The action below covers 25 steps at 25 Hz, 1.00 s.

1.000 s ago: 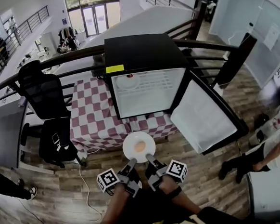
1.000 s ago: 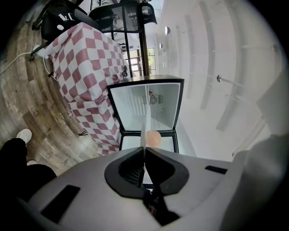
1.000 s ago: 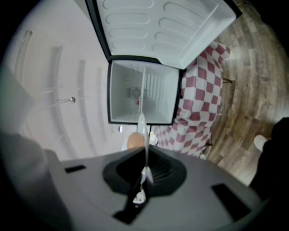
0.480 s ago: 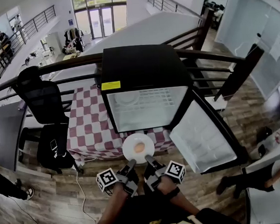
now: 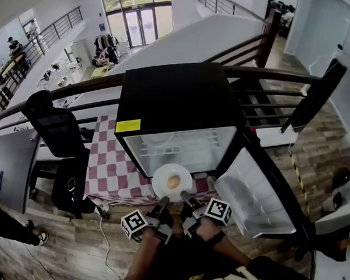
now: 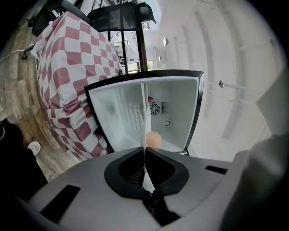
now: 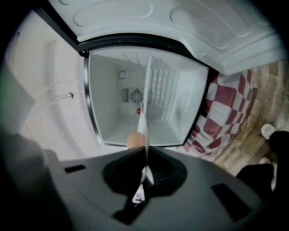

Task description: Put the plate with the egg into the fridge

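Observation:
A white plate (image 5: 162, 178) carrying a brown egg (image 5: 173, 182) is held level by its near rim in front of the open black mini fridge (image 5: 177, 94). My left gripper (image 5: 163, 202) is shut on the rim's near left and my right gripper (image 5: 184, 197) on its near right. In the left gripper view the plate (image 6: 144, 117) shows edge-on between the jaws of the left gripper (image 6: 144, 158), with the egg (image 6: 154, 139) beyond. The right gripper view shows the same: plate (image 7: 145, 113), egg (image 7: 134, 140), right gripper (image 7: 146, 155). The white fridge interior (image 7: 131, 126) lies just ahead.
The fridge door (image 5: 257, 187) swings open to the right. A wire shelf (image 7: 160, 85) and a small red item (image 7: 138, 110) are inside the fridge. The fridge stands on a table with a red-checked cloth (image 5: 107, 166). A black office chair (image 5: 56, 124) is at the left and a dark railing (image 5: 266, 75) behind.
Both grippers have carried the plate with the egg forward, toward the fridge. The plate's far edge now overlaps the fridge's lower front edge, and the fridge looks larger.

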Each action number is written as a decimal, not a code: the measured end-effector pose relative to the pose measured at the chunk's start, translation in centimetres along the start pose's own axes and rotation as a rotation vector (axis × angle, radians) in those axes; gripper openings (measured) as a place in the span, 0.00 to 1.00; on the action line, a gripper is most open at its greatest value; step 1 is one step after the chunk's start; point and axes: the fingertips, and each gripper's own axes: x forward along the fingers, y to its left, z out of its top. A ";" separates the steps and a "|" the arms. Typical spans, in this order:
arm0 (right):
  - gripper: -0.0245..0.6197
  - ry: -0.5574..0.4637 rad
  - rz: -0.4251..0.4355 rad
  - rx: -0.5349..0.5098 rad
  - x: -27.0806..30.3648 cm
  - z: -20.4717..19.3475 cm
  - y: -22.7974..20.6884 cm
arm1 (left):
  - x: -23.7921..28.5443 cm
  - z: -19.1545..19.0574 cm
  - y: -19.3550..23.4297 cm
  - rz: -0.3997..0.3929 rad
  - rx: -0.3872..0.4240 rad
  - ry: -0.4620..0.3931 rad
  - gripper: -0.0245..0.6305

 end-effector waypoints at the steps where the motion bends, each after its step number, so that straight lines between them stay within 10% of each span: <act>1: 0.09 0.012 -0.006 0.006 0.1 0.2 -0.3 | 0.2 -0.1 0.2 0.004 0.001 -0.003 0.08; 25: 0.09 0.035 -0.201 -0.032 7.3 1.2 -9.5 | 4.5 5.5 10.2 0.213 0.030 0.127 0.08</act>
